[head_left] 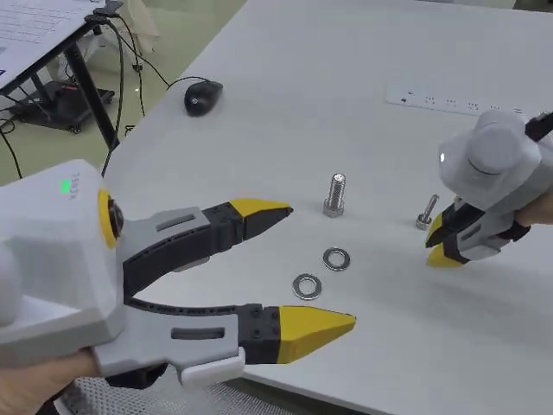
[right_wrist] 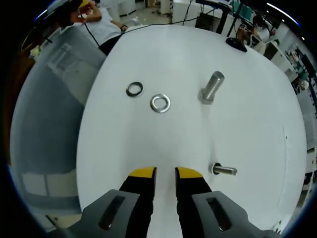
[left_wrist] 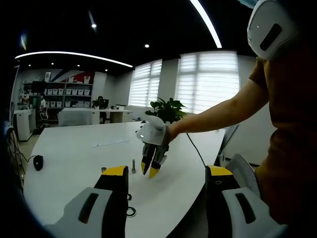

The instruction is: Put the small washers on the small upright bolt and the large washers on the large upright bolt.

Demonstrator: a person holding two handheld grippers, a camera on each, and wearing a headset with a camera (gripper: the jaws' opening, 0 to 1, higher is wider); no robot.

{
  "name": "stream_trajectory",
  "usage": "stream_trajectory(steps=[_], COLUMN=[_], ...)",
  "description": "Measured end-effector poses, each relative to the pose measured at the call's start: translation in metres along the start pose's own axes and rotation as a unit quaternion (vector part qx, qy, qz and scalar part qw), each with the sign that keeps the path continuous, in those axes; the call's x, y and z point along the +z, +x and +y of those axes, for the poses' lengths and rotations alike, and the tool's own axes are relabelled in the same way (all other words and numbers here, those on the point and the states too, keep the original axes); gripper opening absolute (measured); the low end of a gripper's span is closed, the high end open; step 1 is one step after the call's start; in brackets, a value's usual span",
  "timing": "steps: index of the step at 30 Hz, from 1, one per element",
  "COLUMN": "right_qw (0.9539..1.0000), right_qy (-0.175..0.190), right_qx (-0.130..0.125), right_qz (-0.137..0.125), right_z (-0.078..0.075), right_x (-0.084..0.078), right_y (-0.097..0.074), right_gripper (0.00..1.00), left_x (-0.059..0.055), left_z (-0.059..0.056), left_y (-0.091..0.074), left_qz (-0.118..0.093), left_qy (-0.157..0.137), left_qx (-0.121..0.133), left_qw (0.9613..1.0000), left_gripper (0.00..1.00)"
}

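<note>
Two steel washers (head_left: 336, 258) (head_left: 307, 285) lie flat on the white table (head_left: 346, 78), side by side in front of the large upright bolt (head_left: 336, 192). The small bolt (head_left: 427, 210) stands to its right. My left gripper (head_left: 321, 264) is wide open near the table's front edge, its yellow tips on either side of the washers from above, nothing between them. My right gripper (head_left: 439, 242) hovers just beside the small bolt (right_wrist: 225, 170), jaws a narrow gap apart with bare table showing through. The right gripper view has both washers (right_wrist: 160, 103) (right_wrist: 134, 89) and the large bolt (right_wrist: 212, 87) ahead.
A black mouse (head_left: 203, 97) with its cable sits at the far left of the table, and a white power strip (head_left: 449, 102) lies at the back right. A laptop stand (head_left: 43, 35) is off the table's left edge.
</note>
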State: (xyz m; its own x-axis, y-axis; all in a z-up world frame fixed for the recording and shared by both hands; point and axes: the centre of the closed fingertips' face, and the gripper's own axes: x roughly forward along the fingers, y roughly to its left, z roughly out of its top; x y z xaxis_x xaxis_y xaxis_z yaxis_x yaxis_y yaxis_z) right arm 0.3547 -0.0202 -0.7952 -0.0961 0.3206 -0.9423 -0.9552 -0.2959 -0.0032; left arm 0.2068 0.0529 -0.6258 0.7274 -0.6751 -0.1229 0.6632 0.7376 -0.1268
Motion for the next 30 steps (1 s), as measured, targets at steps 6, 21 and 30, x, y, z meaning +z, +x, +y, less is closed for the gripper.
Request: stream_trajectory(steps=[6,21,30], right_qw=[0.9993,0.9961,0.9946], right_qy=[-0.029,-0.085,-0.101], right_qx=[0.023,0.009,0.017], right_qz=[-0.009,-0.022,-0.017], right_z=[0.020,-0.005,-0.009], right_x=[0.029,0.076,0.078], right_y=[0.016,0.044,0.050], right_gripper=[0.17,0.26,0.30], left_x=[0.002,0.000,-0.008], left_z=[-0.002,0.014,0.024], left_y=[-0.004,-0.019,-0.013], left_qz=[-0.005,-0.003,0.012], left_qy=[0.003,0.006,0.003], left_qx=[0.004,0.031,0.031], left_qw=[1.0000,0.9995,0.9994], left_gripper=[0.62,0.63,0.63])
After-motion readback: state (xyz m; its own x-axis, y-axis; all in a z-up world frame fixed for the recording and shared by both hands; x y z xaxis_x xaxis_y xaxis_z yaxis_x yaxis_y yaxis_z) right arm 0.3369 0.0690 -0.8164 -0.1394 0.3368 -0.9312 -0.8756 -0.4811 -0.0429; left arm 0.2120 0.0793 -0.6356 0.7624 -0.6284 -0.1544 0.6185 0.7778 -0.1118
